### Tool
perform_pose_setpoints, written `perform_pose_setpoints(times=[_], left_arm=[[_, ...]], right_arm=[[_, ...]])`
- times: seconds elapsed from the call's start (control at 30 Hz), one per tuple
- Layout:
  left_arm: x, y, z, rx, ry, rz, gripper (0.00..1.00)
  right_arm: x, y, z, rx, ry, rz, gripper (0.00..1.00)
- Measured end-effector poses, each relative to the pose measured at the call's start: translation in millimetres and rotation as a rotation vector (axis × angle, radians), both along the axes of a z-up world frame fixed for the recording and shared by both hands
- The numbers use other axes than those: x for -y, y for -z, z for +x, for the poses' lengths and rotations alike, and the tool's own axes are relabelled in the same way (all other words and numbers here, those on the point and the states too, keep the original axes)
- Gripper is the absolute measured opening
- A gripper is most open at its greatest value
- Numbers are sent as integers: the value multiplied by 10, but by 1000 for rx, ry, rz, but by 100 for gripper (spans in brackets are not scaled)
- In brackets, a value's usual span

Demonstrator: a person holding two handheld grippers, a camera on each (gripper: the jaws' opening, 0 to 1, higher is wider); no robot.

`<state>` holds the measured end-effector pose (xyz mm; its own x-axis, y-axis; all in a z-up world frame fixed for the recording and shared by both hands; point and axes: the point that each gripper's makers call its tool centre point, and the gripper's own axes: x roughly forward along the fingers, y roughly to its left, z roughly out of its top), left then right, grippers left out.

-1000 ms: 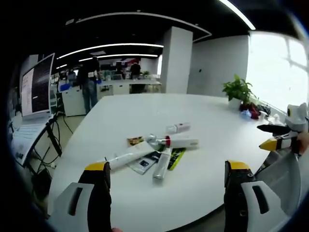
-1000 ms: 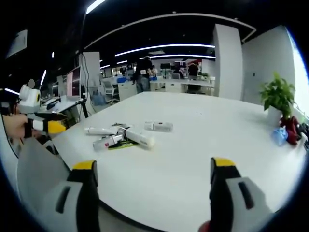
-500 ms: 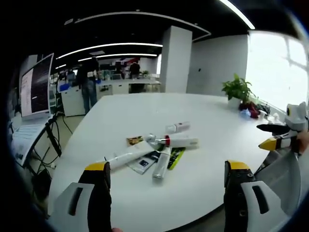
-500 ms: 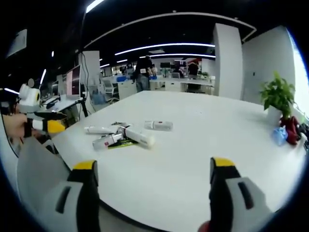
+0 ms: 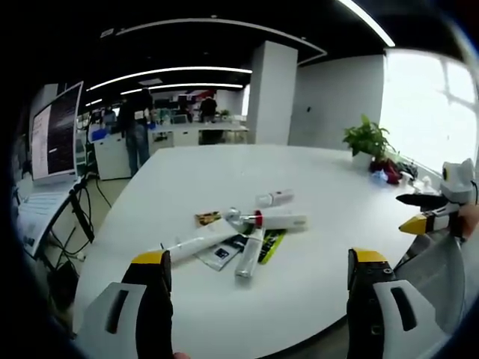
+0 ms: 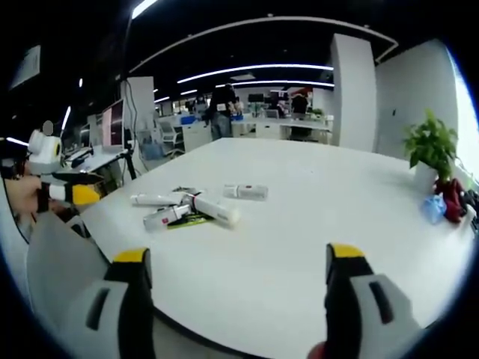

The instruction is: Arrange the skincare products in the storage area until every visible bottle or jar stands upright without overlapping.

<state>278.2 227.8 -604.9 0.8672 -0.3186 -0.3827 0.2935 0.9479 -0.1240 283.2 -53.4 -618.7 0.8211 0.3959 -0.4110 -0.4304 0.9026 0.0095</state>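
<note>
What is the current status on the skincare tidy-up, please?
Left gripper and right gripper open, empty, short of the pile. Skincare tubes lie flat, overlapping, on the white table; one small bottle apart, also lying. Nothing blocking.

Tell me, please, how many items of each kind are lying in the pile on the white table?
White tubes, all lying on their sides: 4
Flat sachets, partly under the tubes: 3
Total: 7
</note>
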Motion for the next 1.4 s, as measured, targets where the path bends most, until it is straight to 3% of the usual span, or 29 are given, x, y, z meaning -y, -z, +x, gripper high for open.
perform_pose_setpoints(times=[0.67, 1.1, 1.4], left_arm=[[18, 25, -3, -15, 12, -10, 97], [12, 8, 2, -12, 7, -27, 97], [14, 10, 9, -14, 8, -34, 97]], right_arm=[[-35, 56, 75, -60, -28, 13, 96], [-92, 112, 283, -81, -106, -34, 94], [-224, 148, 437, -101, -220, -97, 93]])
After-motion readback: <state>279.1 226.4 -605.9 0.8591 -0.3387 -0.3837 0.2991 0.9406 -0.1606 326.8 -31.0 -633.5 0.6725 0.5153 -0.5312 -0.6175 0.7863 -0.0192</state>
